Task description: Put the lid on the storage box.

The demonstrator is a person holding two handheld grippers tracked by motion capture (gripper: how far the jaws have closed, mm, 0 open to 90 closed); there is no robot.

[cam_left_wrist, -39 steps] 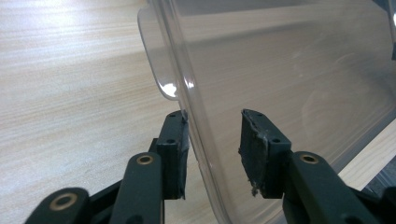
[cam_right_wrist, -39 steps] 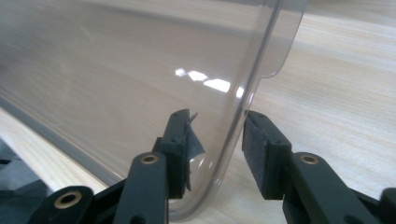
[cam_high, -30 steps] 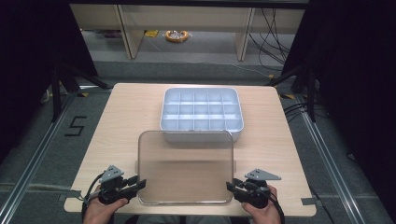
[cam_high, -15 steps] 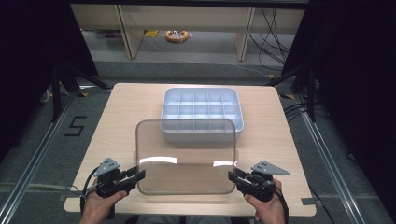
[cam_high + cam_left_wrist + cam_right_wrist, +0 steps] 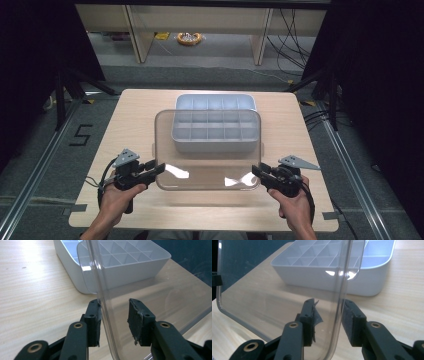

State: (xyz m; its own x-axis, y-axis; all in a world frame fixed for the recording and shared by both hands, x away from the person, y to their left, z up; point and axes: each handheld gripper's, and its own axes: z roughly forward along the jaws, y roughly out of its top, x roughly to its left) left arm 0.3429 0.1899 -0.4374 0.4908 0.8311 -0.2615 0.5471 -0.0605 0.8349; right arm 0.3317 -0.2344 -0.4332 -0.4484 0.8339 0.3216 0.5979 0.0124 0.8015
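A clear plastic lid [image 5: 207,150] hangs tilted above the table, its far edge over the near rows of a white compartment box [image 5: 215,102]. My left gripper [image 5: 159,169] is shut on the lid's near left corner, and my right gripper [image 5: 256,171] is shut on its near right corner. In the left gripper view the lid's edge [image 5: 100,290] runs up between the jaws of that gripper [image 5: 113,320], with the box [image 5: 67,255] behind. The right gripper view has the lid [image 5: 274,290] between the jaws of that gripper [image 5: 328,320], in front of the box [image 5: 377,265].
The light wooden table [image 5: 125,120] carries the box at its far middle. Dark floor, rails and cables surround the table. A yellow cable coil [image 5: 189,38] lies on the floor beyond it.
The lid has come up off the table and moved forward, so its far edge now overlaps the box. Both grippers rose and advanced with it.
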